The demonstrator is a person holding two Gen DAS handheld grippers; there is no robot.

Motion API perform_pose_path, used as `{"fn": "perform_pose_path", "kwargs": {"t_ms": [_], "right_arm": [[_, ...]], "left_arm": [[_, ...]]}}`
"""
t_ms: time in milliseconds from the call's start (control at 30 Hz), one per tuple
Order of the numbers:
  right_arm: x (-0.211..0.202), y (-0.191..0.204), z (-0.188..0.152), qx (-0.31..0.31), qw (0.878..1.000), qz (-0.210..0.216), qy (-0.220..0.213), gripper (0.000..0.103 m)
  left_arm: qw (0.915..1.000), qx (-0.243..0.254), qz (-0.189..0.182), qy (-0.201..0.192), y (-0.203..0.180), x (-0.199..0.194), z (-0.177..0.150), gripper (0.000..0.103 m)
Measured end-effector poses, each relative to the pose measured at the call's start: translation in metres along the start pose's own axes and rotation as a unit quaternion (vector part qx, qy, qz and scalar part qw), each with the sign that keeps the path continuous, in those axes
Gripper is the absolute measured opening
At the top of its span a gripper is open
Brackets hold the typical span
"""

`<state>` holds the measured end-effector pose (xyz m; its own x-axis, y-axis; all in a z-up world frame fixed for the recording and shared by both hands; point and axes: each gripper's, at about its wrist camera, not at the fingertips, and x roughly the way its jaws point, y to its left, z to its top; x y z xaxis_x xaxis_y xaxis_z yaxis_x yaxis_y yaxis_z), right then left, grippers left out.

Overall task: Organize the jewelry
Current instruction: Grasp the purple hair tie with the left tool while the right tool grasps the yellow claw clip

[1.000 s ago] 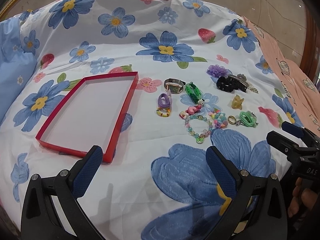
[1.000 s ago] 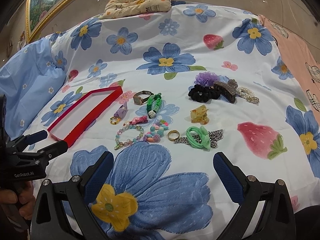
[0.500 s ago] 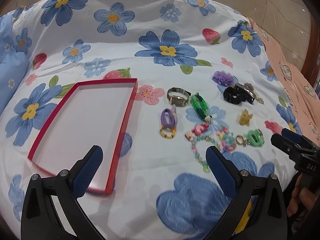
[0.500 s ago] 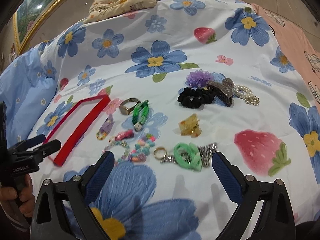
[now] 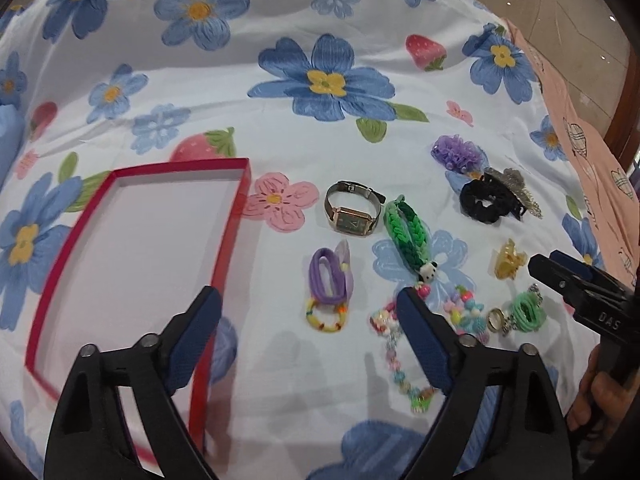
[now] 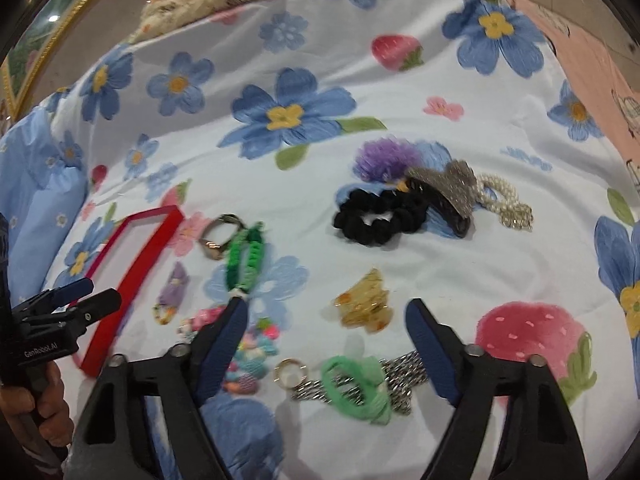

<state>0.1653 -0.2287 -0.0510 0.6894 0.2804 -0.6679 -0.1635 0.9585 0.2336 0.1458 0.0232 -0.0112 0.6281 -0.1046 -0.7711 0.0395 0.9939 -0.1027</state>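
Observation:
A red-rimmed tray with a bare white floor lies on the flowered bedspread, left of the jewelry. My left gripper hovers just short of a purple hair tie and a small bead ring; its jaws are closing and grip nothing. Beyond lie a watch and a green braided bracelet. My right gripper is closing too, with a yellow claw clip between its fingertips, pads clear of it. A green hair tie, gold ring and silver chain lie under it.
Further back sit a black scrunchie, purple scrunchie, glitter claw clip and pearl bracelet. A blue pillow lies at the left and a pink sheet along the right edge. A colourful bead bracelet trails under the left gripper's right finger.
Both grippers have moved forward over the bed toward the jewelry, which now looks larger and nearer. Both pairs of jaws stand narrower than before.

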Motion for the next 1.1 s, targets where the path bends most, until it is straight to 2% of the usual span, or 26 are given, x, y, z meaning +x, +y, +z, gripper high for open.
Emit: {"fn": "perform_pose_path", "kwargs": {"t_ms": [200,233,300,333,367,467,567,833,1100], "right_arm": [[0.034,-0.012,0.005,0.008,0.999,-0.011,0.038,0.065],[0.039,-0.012,0.005,0.007,0.999,-0.013,0.043,0.063],[0.048,-0.014,0.005,0.009,0.998,-0.014,0.054,0.051],[0.051,-0.015,0.005,0.009,0.998,-0.016,0.059,0.048],[0.053,-0.015,0.004,0.007,0.998,-0.02,0.06,0.04],[0.054,-0.016,0.002,0.005,0.998,-0.02,0.059,0.04],[0.05,-0.015,0.002,0.002,0.998,-0.02,0.056,0.04],[0.028,0.004,0.014,-0.005,1.0,0.014,0.027,0.04],[0.023,0.05,0.022,-0.033,0.997,0.061,0.023,0.04]], "left_arm": [[0.9996,0.007,-0.004,0.028,-0.005,0.038,0.014,0.072],[0.9994,0.009,-0.003,0.034,-0.006,0.043,0.014,0.066],[0.9986,0.012,-0.009,0.05,-0.007,0.056,0.015,0.054],[0.9982,0.012,-0.011,0.057,-0.007,0.061,0.015,0.044],[0.9978,0.011,-0.015,0.064,-0.007,0.066,0.015,0.032],[0.9968,0.004,-0.041,0.069,-0.005,0.069,0.012,0.012],[0.9971,0.003,-0.046,0.061,-0.004,0.064,0.012,0.007],[0.9971,-0.021,-0.063,0.035,0.013,0.03,0.015,0.007],[0.9977,-0.052,-0.043,0.009,0.048,-0.005,0.011,0.007]]}}
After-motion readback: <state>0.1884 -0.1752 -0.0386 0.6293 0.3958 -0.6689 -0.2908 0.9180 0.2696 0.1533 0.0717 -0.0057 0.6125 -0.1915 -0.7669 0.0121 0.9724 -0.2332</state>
